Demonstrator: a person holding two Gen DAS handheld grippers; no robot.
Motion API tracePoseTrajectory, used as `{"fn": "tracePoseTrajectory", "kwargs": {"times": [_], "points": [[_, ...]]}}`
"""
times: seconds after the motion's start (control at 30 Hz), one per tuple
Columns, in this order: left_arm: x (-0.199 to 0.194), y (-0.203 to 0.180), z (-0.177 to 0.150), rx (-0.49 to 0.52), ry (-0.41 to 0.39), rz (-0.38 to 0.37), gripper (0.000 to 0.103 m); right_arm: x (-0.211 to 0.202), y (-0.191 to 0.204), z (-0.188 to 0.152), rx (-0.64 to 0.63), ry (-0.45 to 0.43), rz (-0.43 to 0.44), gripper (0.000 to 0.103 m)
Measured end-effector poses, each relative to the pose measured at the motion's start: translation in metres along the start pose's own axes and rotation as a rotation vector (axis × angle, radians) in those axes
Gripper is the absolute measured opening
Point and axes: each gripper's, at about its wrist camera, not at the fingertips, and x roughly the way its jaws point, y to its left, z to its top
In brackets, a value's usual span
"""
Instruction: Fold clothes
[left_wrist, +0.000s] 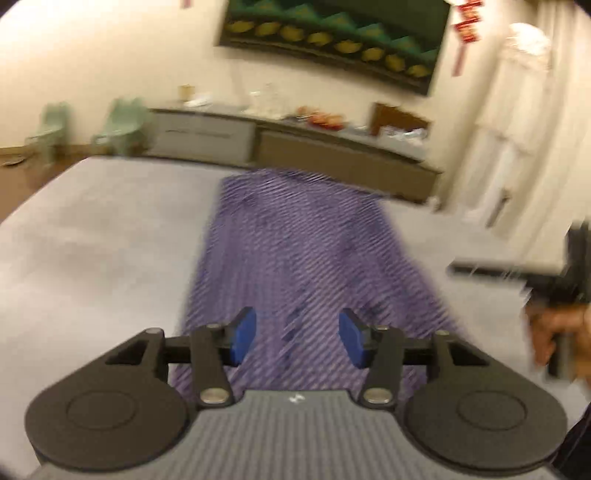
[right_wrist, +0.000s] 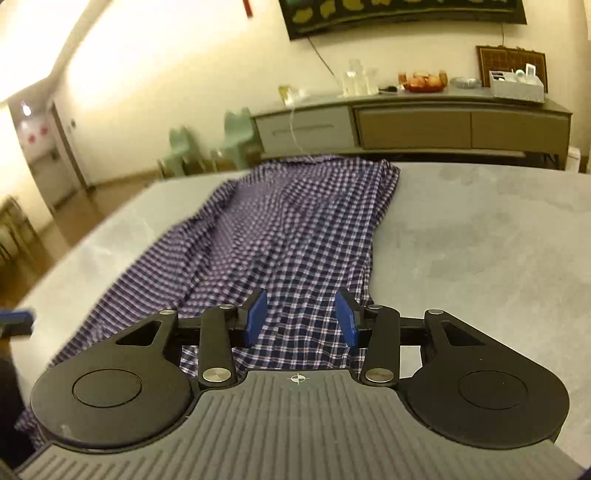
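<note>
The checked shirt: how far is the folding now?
Done: the checked shirt lies on the grey table as a long strip, its sides apparently folded in. In hand: nothing; the left gripper and right gripper are open above it. Left: folding it lengthwise.

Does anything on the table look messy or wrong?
The checked purple shirt isn't lying flat. It is bunched into long wrinkles, and its far end hangs over the back edge of the grey table. Nothing looks spilled or broken. Both claws, left and right, are open above the cloth.
</note>
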Motion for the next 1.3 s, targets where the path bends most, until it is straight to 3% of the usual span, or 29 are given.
{"fn": "tracePoseTrajectory", "kwargs": {"times": [0.1, 0.2, 0.33, 0.43, 0.57, 0.7, 0.93, 1.0, 1.07, 1.1, 1.17, 1.3], "points": [[0.064, -0.026, 0.042, 0.009, 0.047, -0.078, 0.048, 0.009, -0.007, -0.011, 0.008, 0.027, -0.009, 0.045], [0.141, -0.034, 0.071, -0.086, 0.147, -0.168, 0.044, 0.013, -0.013, -0.011, 0.008, 0.024, -0.006, 0.044], [0.214, -0.060, 0.079, 0.018, 0.213, -0.134, 0.044, 0.016, -0.020, -0.006, 0.014, 0.008, 0.014, 0.044], [0.245, -0.073, 0.069, 0.106, 0.242, -0.069, 0.044, 0.030, -0.028, -0.003, 0.028, 0.020, 0.028, 0.044], [0.260, -0.076, 0.047, 0.153, 0.244, -0.030, 0.043, 0.057, -0.037, -0.011, 0.038, 0.078, 0.033, 0.044], [0.261, -0.072, 0.040, 0.154, 0.217, -0.028, 0.035, 0.071, -0.033, -0.020, -0.003, 0.111, 0.014, 0.037], [0.260, -0.064, 0.044, 0.135, 0.218, -0.076, 0.034, 0.078, -0.026, -0.016, -0.060, 0.121, -0.049, 0.028], [0.259, -0.060, 0.047, 0.123, 0.218, -0.103, 0.034, 0.077, -0.027, -0.014, -0.056, 0.126, -0.058, 0.019], [0.259, -0.056, 0.045, 0.120, 0.220, -0.127, 0.032, 0.075, -0.027, -0.013, -0.064, 0.130, -0.065, 0.016], [0.259, -0.055, 0.044, 0.120, 0.218, -0.128, 0.028, 0.076, -0.025, -0.013, -0.074, 0.133, -0.069, 0.015], [0.259, -0.053, 0.043, 0.116, 0.215, -0.134, 0.001, 0.076, -0.023, -0.015, -0.093, 0.137, -0.077, 0.014], [0.254, -0.055, 0.044, 0.134, 0.188, -0.136, 0.001, 0.076, -0.021, -0.015, -0.109, 0.141, -0.085, 0.014]]}}
